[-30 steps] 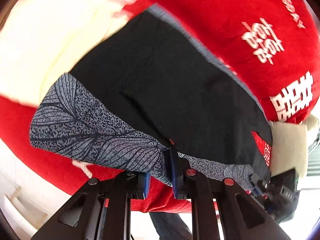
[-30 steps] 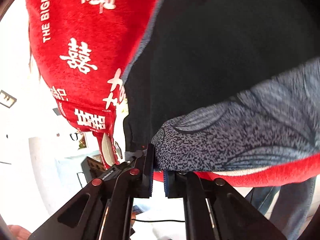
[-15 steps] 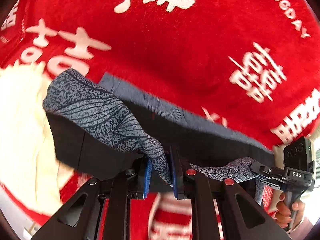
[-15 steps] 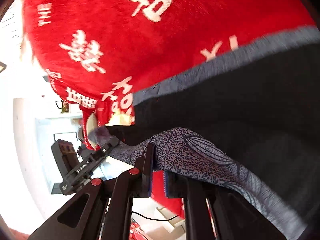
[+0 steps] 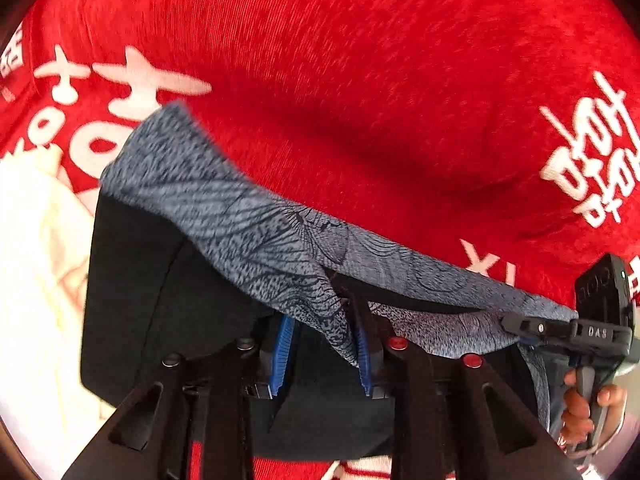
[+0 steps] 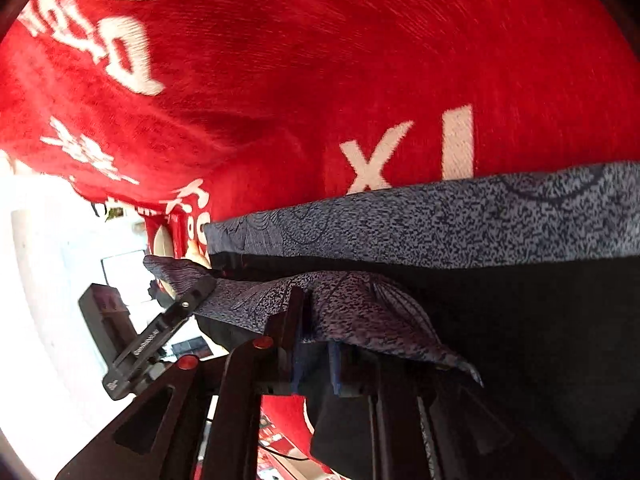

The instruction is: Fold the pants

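Cream cloth (image 5: 38, 264): far left of the left wrist view, on the red blanket (image 5: 360, 100), its edge running under the pants.
Blanket: red plush with white characters, covering the surface under everything in both views.
Pants (image 5: 168, 288): dark, with a grey leaf-print band; they lie on the blanket, folded over so the printed band (image 5: 248, 216) sits on top of the black cloth and runs from upper left down to the right.
Left tongs (image 5: 320, 354): jaws opening; the blue pads (image 5: 282, 344) stand apart, and a fold of the printed band hangs between them, draped against the right-hand pad. I see no pinch on it.
Right tongs (image 6: 316, 360): jaws opening; the printed hem (image 6: 360, 312) lies over the fingertips and dips between them, loose, with a gap showing at the pads.
Right tongs in the left view (image 5: 536, 328): at the far right, at the other end of the same printed band, gripped by a hand (image 5: 580, 412).
Left tongs in the right view (image 6: 176, 316): at the left, on the band's far corner.
Pants edge, right view: the band (image 6: 440, 220) lies flat along the blanket, black cloth below it.
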Demonstrator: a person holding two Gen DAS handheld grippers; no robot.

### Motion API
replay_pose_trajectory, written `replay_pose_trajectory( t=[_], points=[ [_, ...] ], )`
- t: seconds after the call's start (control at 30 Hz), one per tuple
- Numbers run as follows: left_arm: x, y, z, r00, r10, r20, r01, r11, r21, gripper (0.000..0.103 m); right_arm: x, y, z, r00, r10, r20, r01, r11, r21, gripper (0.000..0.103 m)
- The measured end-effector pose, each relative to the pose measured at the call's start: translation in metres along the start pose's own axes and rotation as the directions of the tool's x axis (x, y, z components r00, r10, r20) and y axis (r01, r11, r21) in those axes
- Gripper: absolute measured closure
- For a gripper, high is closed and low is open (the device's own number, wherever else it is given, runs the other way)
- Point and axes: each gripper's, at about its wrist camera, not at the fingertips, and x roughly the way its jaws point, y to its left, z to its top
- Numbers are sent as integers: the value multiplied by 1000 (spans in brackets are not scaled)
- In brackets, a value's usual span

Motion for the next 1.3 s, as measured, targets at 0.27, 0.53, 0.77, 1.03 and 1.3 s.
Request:
replay_pose_trajectory(
  t=[0.27, 0.53, 0.77, 1.03, 1.3],
  points=[
    [-43, 2, -2, 989, 113, 95, -120, 991, 63, 19, -27, 47, -7, 1000, -17, 16, 19, 994, -108, 23],
    [40, -22, -42, 966, 252, -65, -234, 950, 208, 19, 0, 40, -62, 951, -308, -25, 295, 929, -222, 28],
    [12, -61, -71, 969, 244, -39, -220, 924, 313, 19, -60, 36, -99, 943, -292, 157, 322, 919, -226, 28],
    [-18, -157, -150, 982, 4, -189, 82, 893, 442, 19, -150, -22, -234, 830, -468, 303, 479, 877, 42, 27],
    [-2, -236, -231, 946, -119, -301, 263, 822, 505, 19, -192, -97, -389, 747, -583, 321, 474, 805, 357, 27]
  ],
)
